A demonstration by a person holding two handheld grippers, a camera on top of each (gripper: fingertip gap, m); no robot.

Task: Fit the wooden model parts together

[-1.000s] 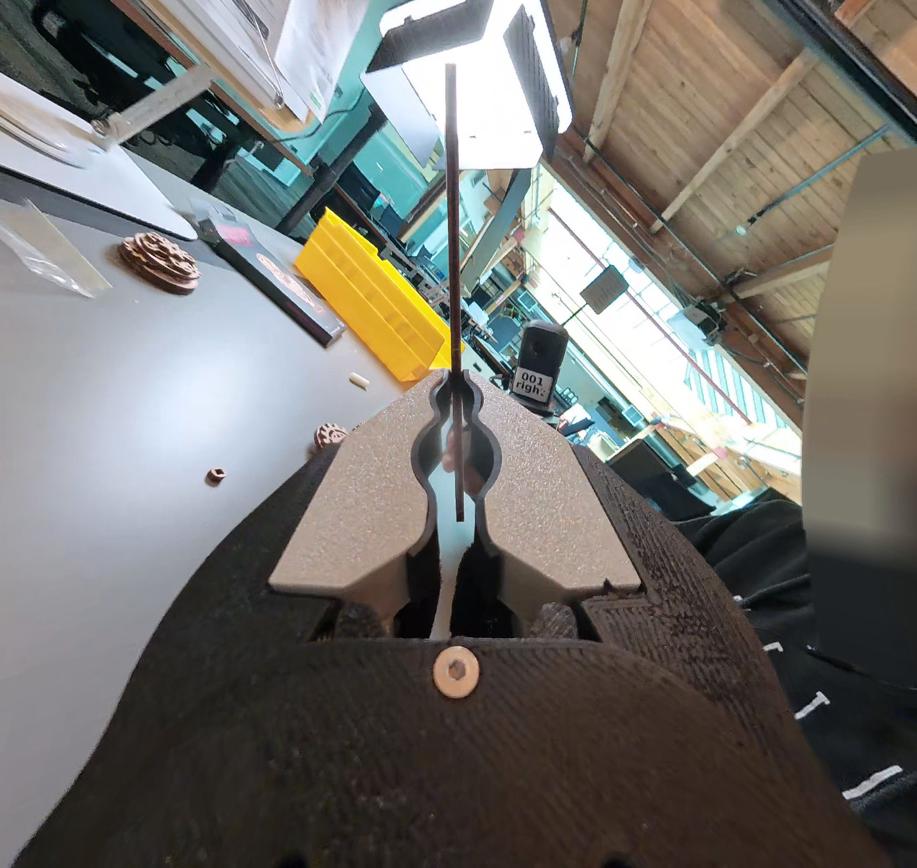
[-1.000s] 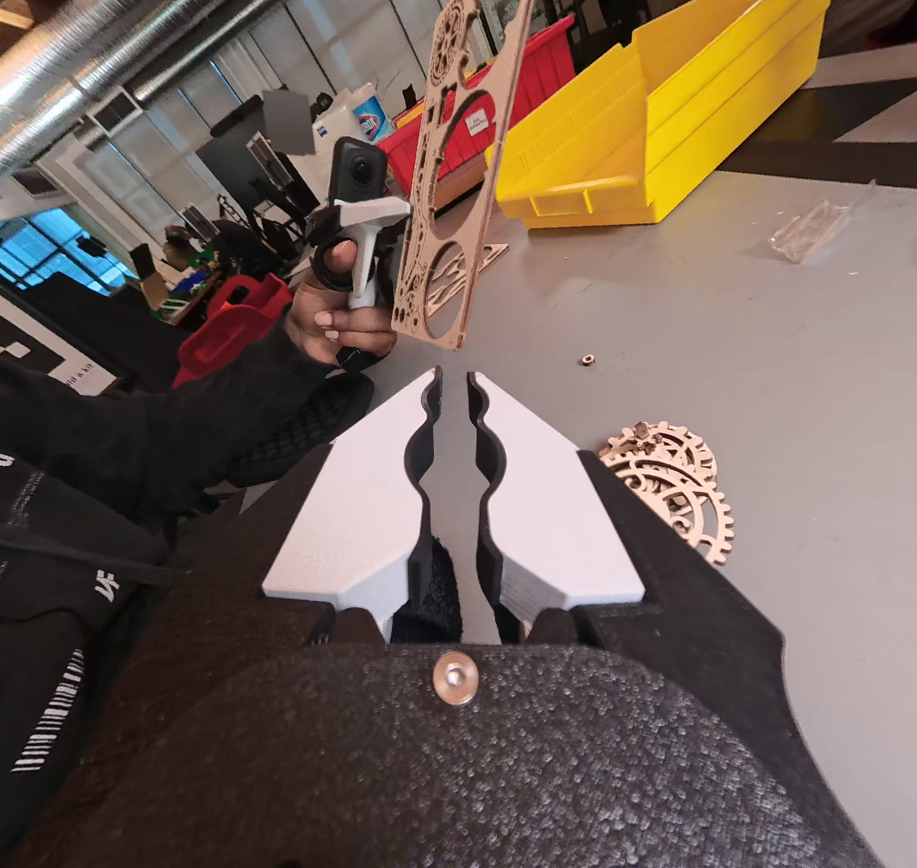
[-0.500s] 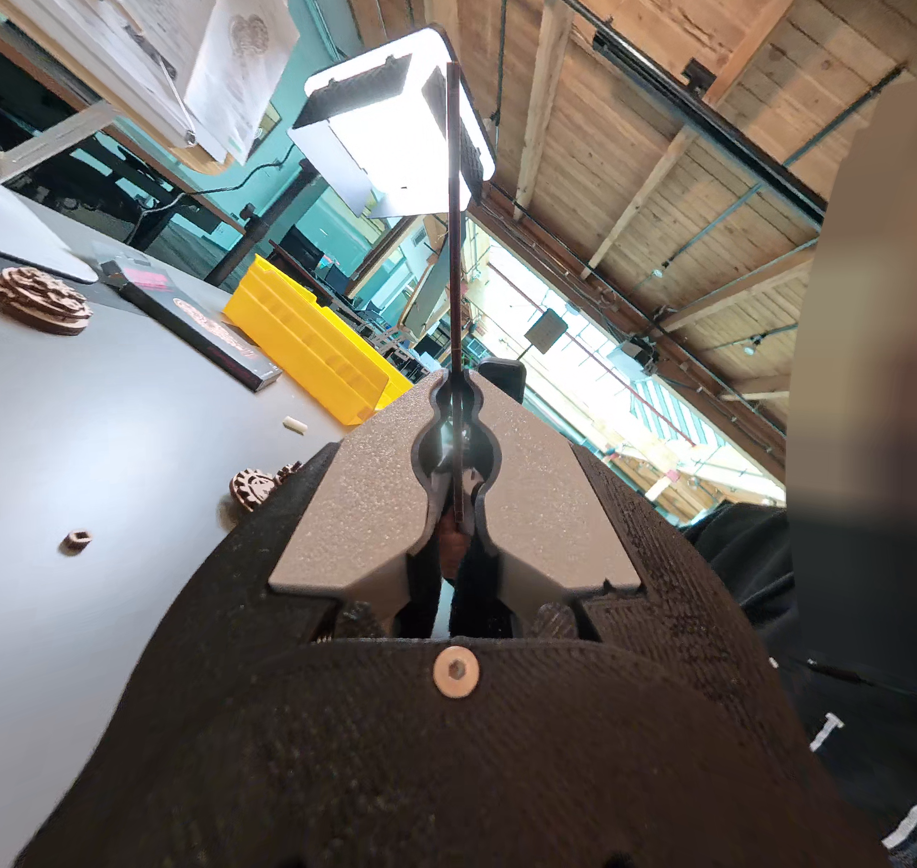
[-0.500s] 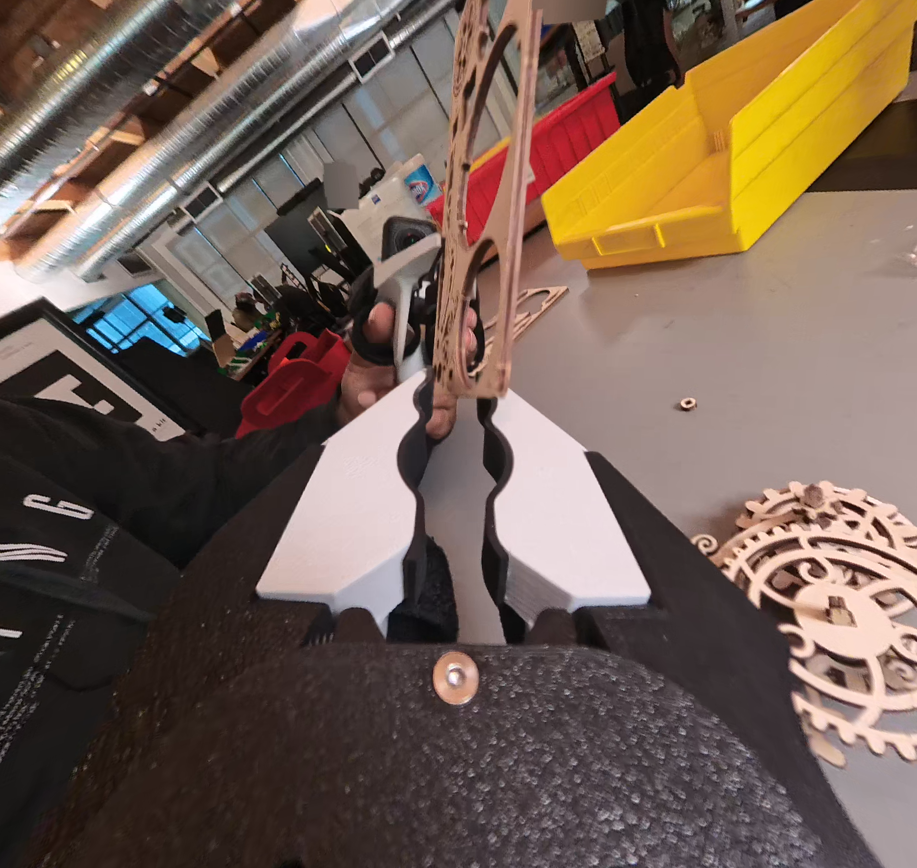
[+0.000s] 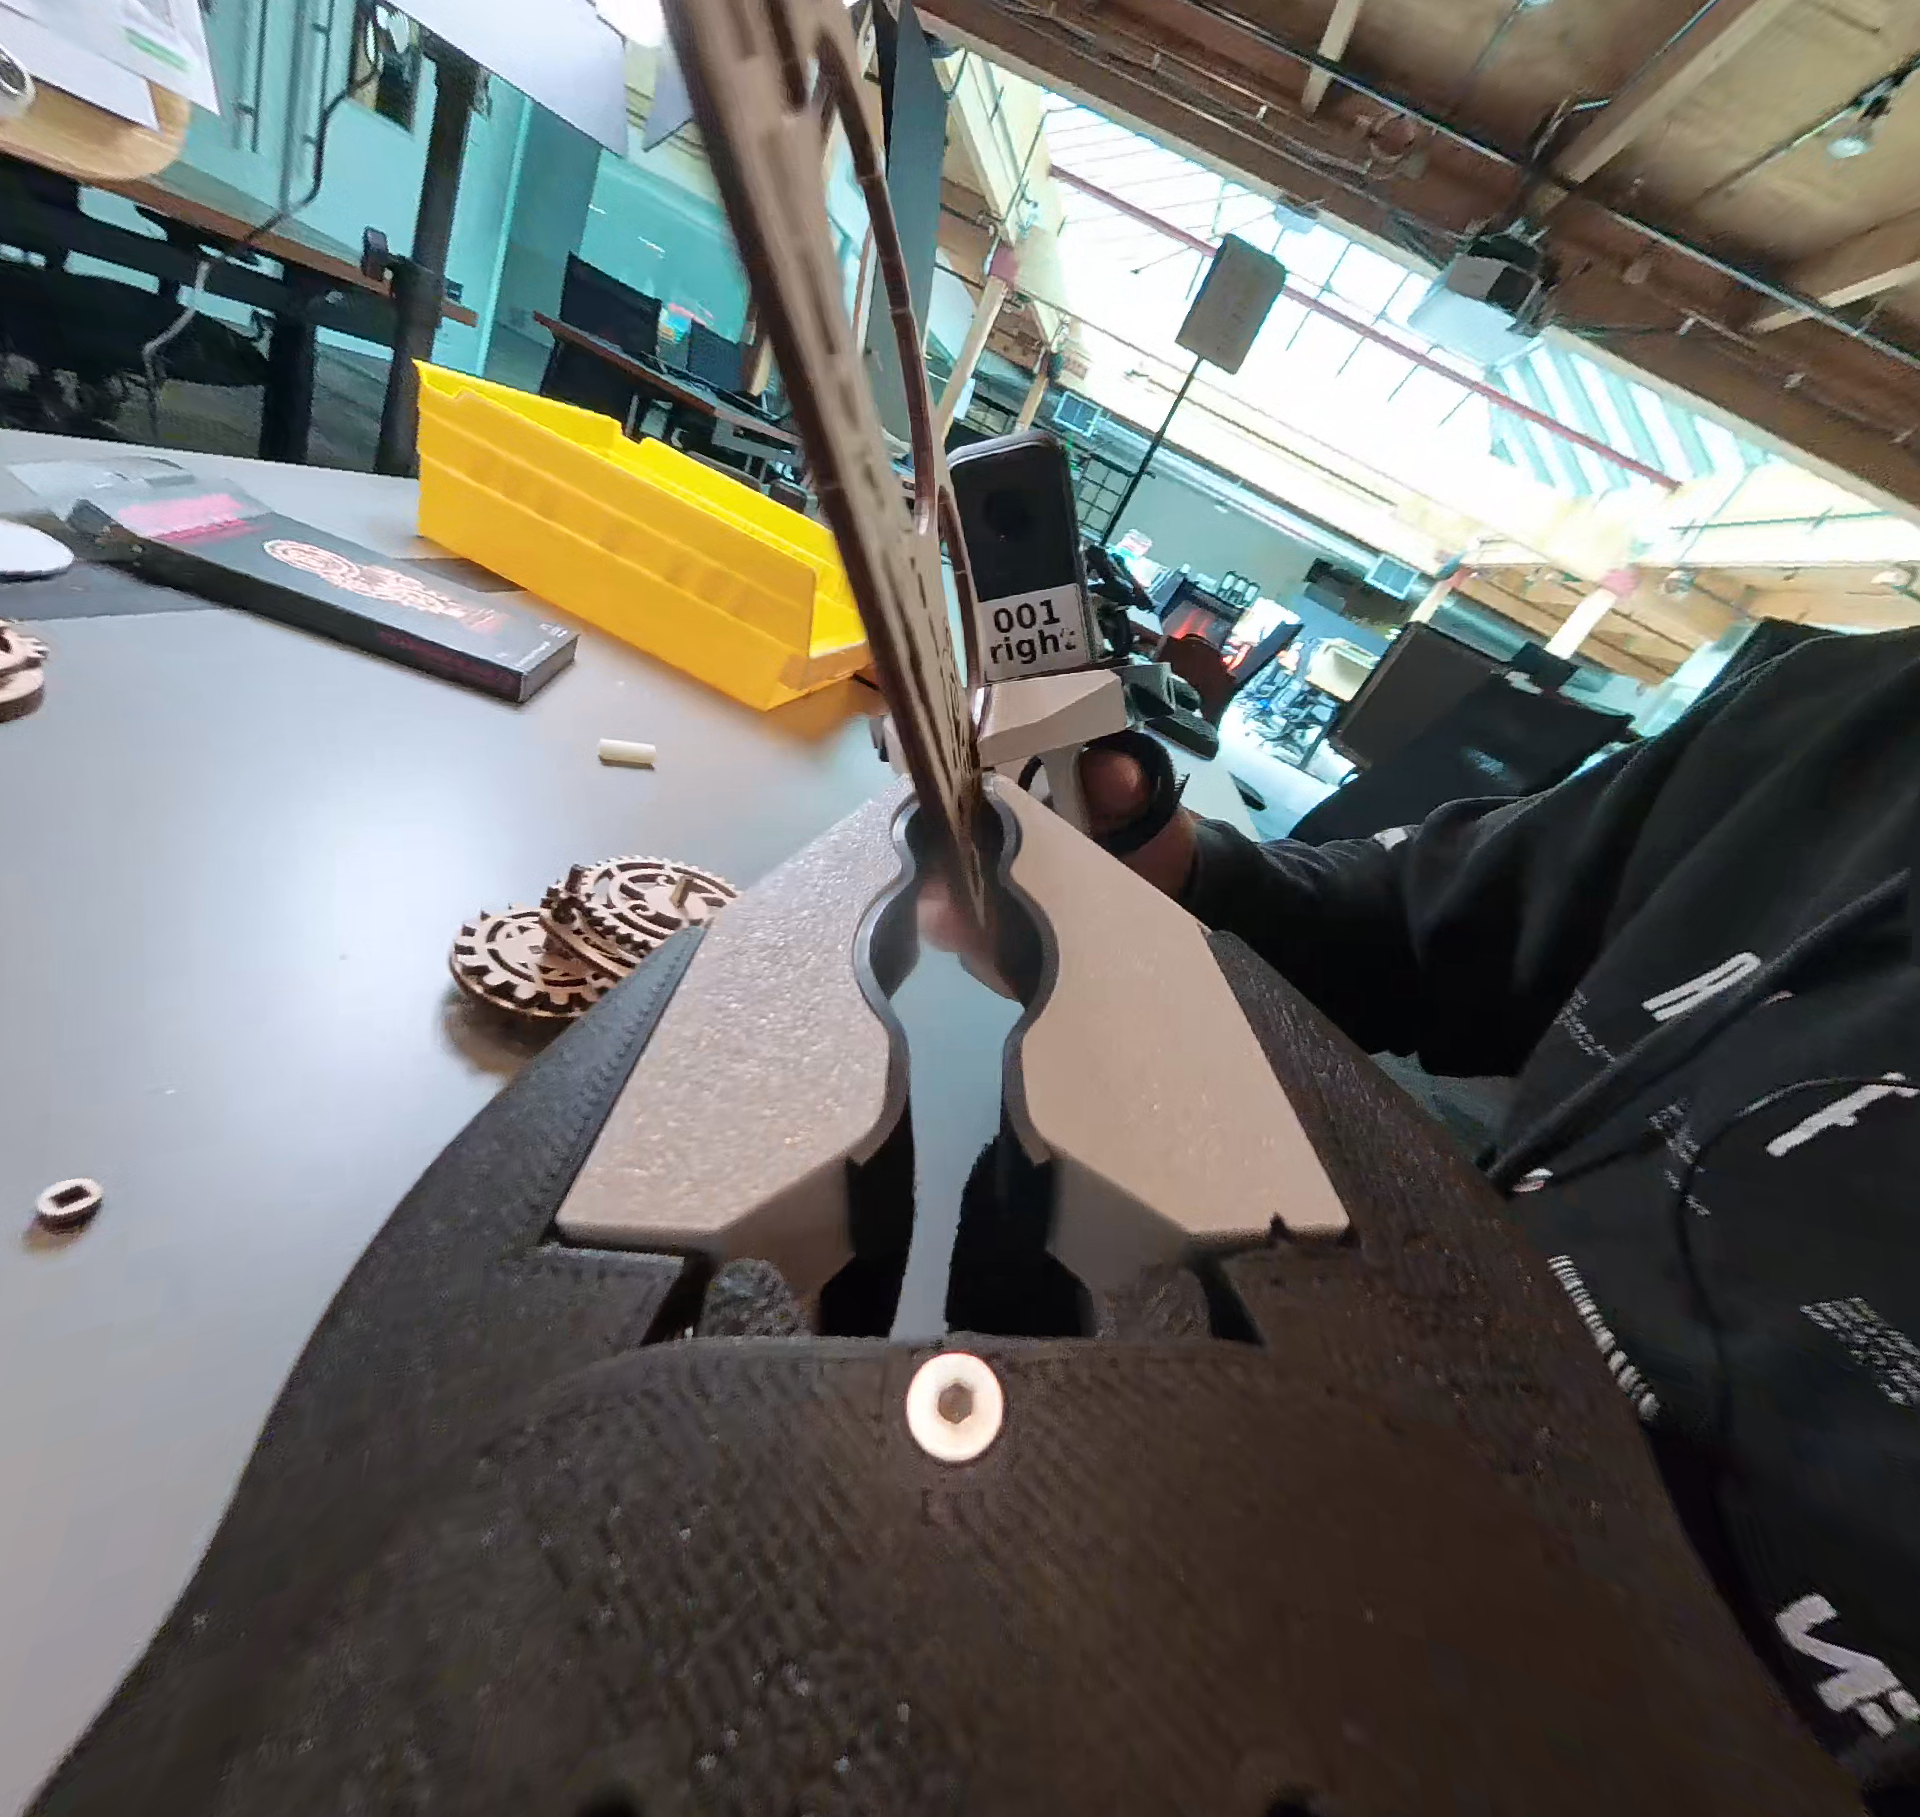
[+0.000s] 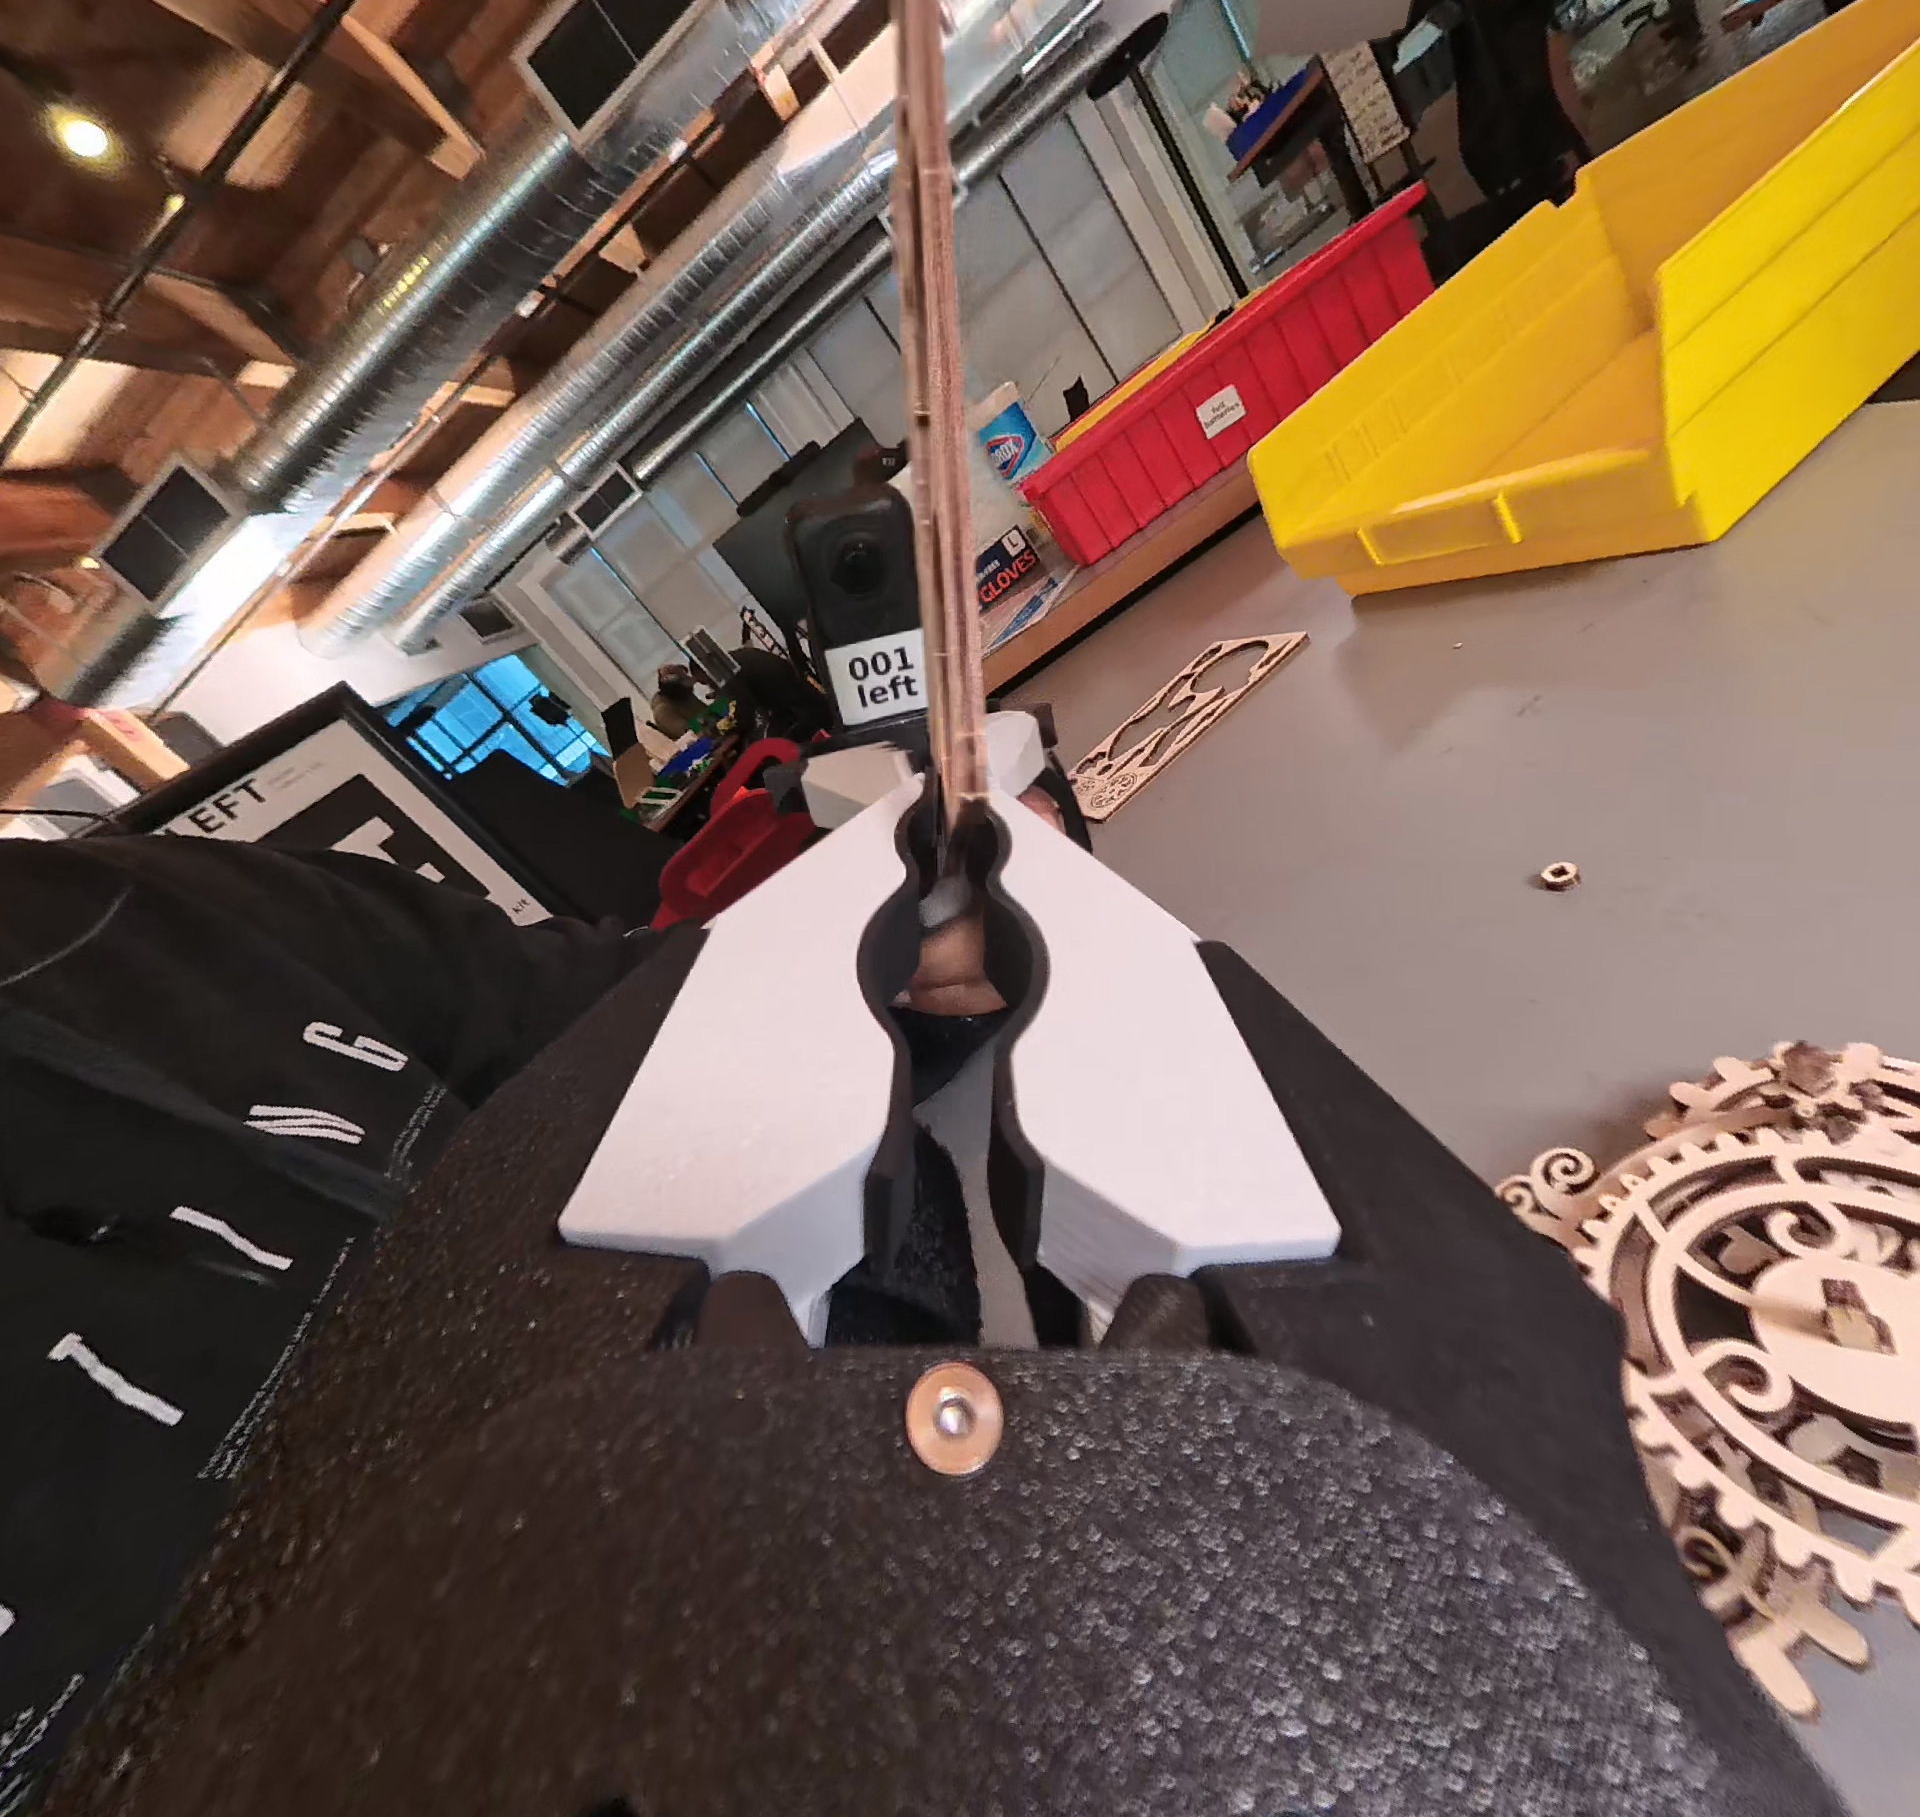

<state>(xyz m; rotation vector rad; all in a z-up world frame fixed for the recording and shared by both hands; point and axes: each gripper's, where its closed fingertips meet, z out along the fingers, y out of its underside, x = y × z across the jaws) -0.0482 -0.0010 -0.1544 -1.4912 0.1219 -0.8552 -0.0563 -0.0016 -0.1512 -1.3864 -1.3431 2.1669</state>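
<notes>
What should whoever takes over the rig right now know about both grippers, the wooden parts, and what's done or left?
Left gripper: tips closed around the lower edge of the upright wooden sheet.
Right gripper: tips closed on the same sheet from the opposite side.
On the table: gear assembly, small wooden nut, spent cut-out sheet, ornate gear piece.
Done: sheet lifted, held by both.
Left: free a part from the sheet and fit it to the assembly.
</notes>
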